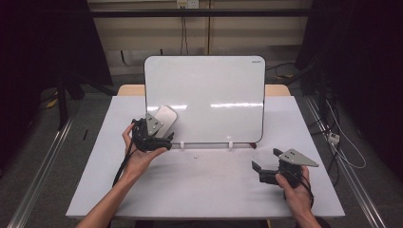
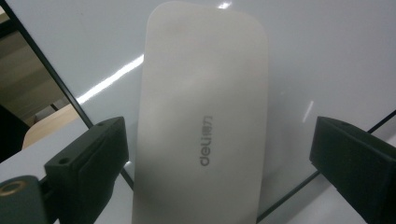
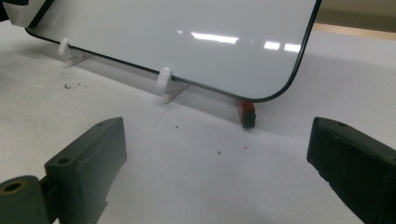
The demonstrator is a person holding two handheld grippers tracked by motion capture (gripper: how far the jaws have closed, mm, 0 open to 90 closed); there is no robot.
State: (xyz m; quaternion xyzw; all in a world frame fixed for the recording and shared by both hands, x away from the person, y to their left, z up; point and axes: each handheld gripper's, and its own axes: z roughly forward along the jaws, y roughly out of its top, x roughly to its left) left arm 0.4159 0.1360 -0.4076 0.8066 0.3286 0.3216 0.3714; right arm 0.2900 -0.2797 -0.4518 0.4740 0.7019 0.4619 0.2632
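A white whiteboard (image 1: 209, 95) stands upright on small white clips (image 1: 230, 143) at the back of the table. Against its lower left corner leans a white oblong eraser (image 1: 165, 115) with grey "deli" lettering. In the left gripper view the eraser (image 2: 201, 116) lies between my left gripper's (image 2: 218, 140) open jaws, with a gap on each side. That left gripper (image 1: 160, 132) is held at the board's lower left corner. My right gripper (image 1: 266, 159) is open and holds nothing, low over the table's front right, facing the board's lower right corner (image 3: 289, 88).
A small red and black piece (image 3: 247, 113) lies under the board's lower right corner. The white table (image 1: 199, 185) shows a few dark specks (image 3: 72, 86). Cables and dark stands surround the table on the floor.
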